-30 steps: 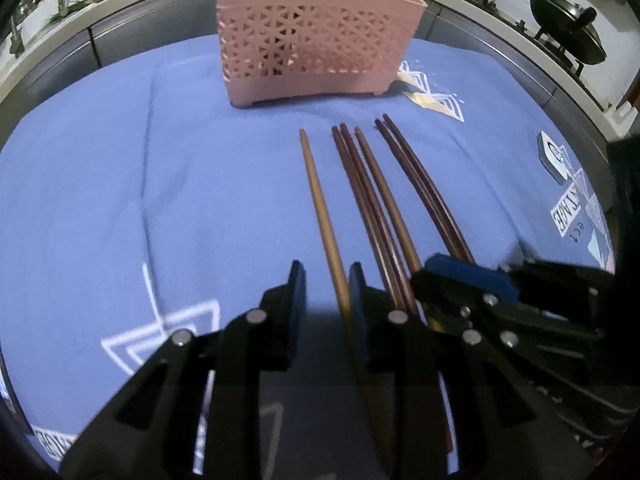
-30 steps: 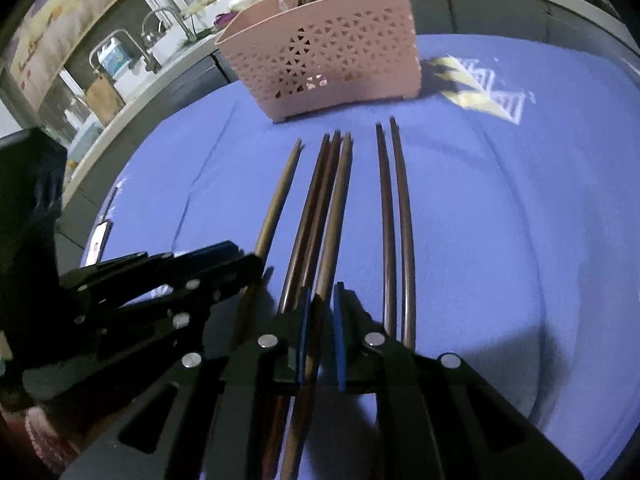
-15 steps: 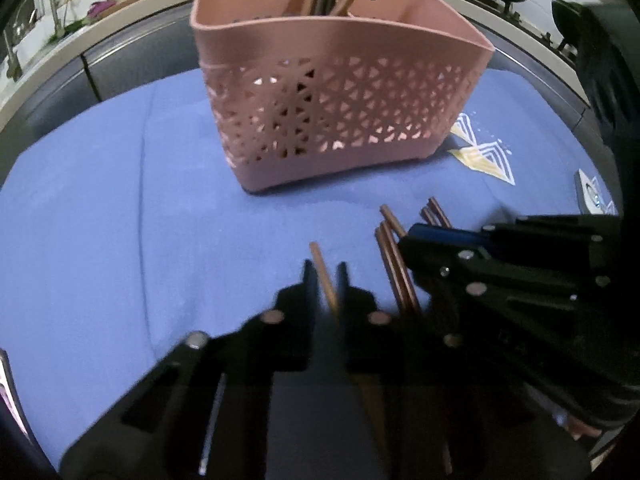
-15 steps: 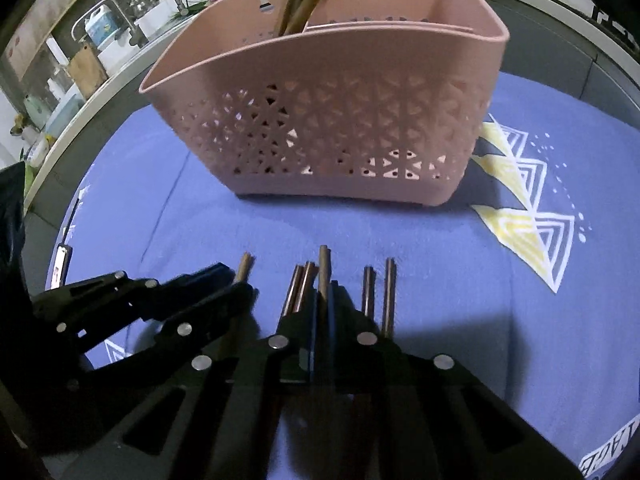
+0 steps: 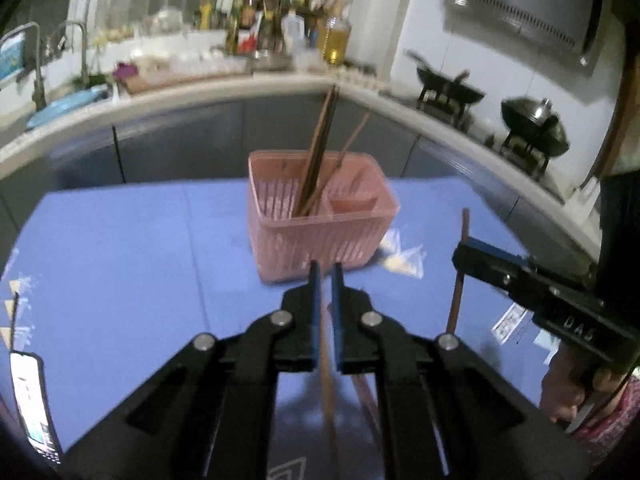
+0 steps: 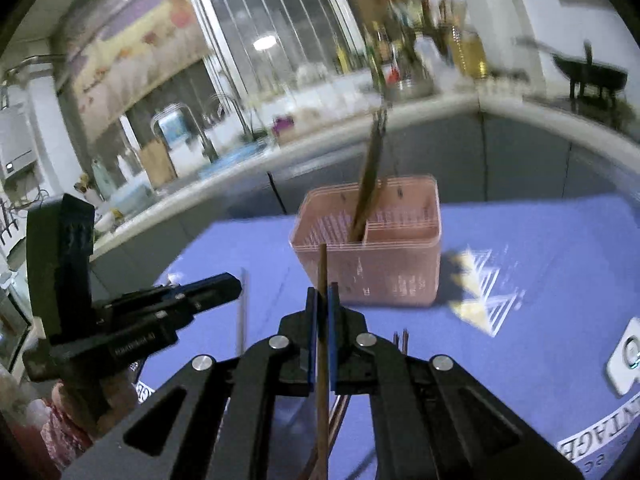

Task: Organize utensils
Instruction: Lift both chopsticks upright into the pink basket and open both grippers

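A pink slotted basket (image 5: pixel 320 236) (image 6: pixel 372 272) stands on the blue cloth (image 5: pixel 120 260) with several brown chopsticks (image 5: pixel 320 148) (image 6: pixel 370 184) leaning in its left compartment. My left gripper (image 5: pixel 326 272) (image 6: pixel 236 284) is lifted above the cloth, shut on one light brown chopstick (image 5: pixel 327 380) (image 6: pixel 242 312). My right gripper (image 6: pixel 322 294) (image 5: pixel 460 252) hangs beside it, shut on another chopstick (image 6: pixel 323 272) (image 5: pixel 460 276) that stands nearly upright through its jaws. Other chopsticks (image 6: pixel 401 340) still lie on the cloth below the grippers.
A phone (image 5: pixel 28 400) lies at the cloth's left edge and a white tag (image 6: pixel 628 356) at its right. Behind the table a curved counter (image 5: pixel 200 96) bears a sink, bottles and two black woks (image 5: pixel 532 128). A person's hand (image 5: pixel 560 388) holds the right gripper.
Both grippers closed on a chopstick each and rose off the cloth with them. Both views tipped upward, so the basket now sits farther off and the kitchen counter shows.
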